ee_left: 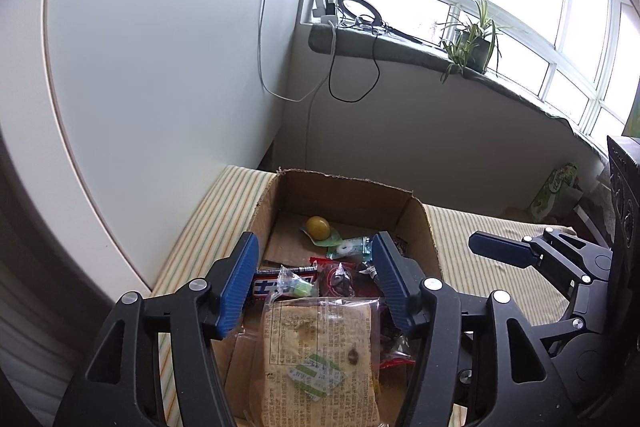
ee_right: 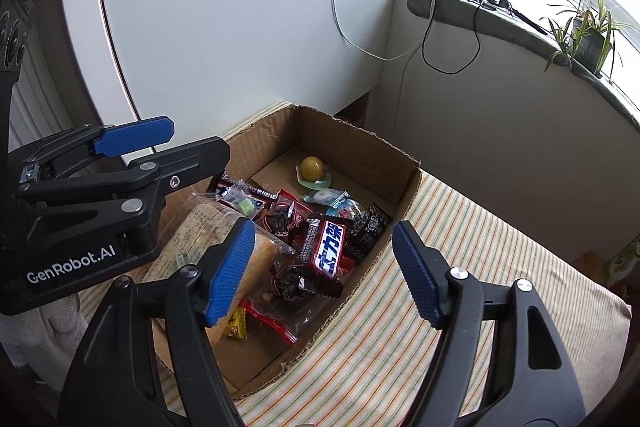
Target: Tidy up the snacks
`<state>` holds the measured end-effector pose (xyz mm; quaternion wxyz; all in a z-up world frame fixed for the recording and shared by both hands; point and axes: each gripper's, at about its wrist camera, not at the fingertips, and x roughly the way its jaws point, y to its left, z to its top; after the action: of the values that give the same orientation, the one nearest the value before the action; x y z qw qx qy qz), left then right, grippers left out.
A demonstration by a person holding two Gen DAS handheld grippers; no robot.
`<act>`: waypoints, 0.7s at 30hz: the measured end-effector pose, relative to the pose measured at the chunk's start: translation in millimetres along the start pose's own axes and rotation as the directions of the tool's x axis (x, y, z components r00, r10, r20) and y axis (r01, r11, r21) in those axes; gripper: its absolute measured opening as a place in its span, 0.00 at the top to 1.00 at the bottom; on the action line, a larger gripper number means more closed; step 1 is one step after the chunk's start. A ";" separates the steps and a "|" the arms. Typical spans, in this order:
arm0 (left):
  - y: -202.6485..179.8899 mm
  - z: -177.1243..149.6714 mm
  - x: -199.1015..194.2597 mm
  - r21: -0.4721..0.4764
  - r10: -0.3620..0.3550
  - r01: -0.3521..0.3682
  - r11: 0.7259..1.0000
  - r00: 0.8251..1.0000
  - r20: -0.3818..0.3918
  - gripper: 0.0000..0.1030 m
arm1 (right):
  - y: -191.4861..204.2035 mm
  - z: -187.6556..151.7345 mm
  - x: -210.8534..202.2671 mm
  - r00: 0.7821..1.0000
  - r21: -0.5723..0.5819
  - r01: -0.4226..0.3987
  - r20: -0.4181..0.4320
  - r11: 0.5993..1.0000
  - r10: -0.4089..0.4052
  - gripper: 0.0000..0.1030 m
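Note:
An open cardboard box [ee_left: 348, 183] [ee_right: 360, 135] stands on a striped cloth and holds several wrapped snacks. A clear packet of bread [ee_left: 320, 359] [ee_right: 208, 223] lies at its near end. Beside the bread are a dark chocolate bar [ee_right: 328, 247], red-wrapped sweets [ee_left: 336, 279], and a yellow ball [ee_left: 318, 227] [ee_right: 313, 167] at the far end. My left gripper [ee_left: 316, 279] hangs open over the bread, its blue pads clear of the packet. My right gripper [ee_right: 324, 267] stands open above the box's right wall and the chocolate bar, holding nothing.
The striped cloth [ee_right: 460, 267] stretches to the right of the box. A white panel [ee_left: 160, 47] rises on the left. Behind runs a windowsill [ee_left: 420, 51] with a potted plant [ee_left: 476, 39] and hanging cables. A green bag [ee_left: 556, 191] sits at far right.

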<state>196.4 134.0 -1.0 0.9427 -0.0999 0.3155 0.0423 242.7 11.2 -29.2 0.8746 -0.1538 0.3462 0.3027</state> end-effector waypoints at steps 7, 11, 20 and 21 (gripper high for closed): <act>-1.3 -0.8 -3.9 -0.003 0.015 -0.015 1.000 1.000 0.003 0.38 | 0.3 -0.7 -6.8 1.000 -0.003 0.009 0.013 1.000 -0.009 0.28; -2.9 -2.5 -8.4 0.002 0.020 -0.020 1.000 1.000 0.015 0.31 | -2.7 -2.3 -11.3 1.000 0.003 0.012 0.021 1.000 -0.012 0.28; -8.7 -15.5 -35.7 0.011 0.028 -0.029 1.000 0.998 0.055 0.30 | -2.9 -16.3 -36.1 0.998 0.014 0.029 0.060 0.999 -0.030 0.28; -9.5 -18.0 -38.9 0.016 0.031 -0.032 0.999 0.998 0.058 0.30 | -2.0 -18.7 -40.1 0.997 0.011 0.036 0.068 0.999 -0.037 0.28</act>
<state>156.2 120.2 9.9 0.9515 -0.0858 0.2899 0.0575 211.2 -16.3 -14.5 0.8919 -0.1456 0.3147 0.2902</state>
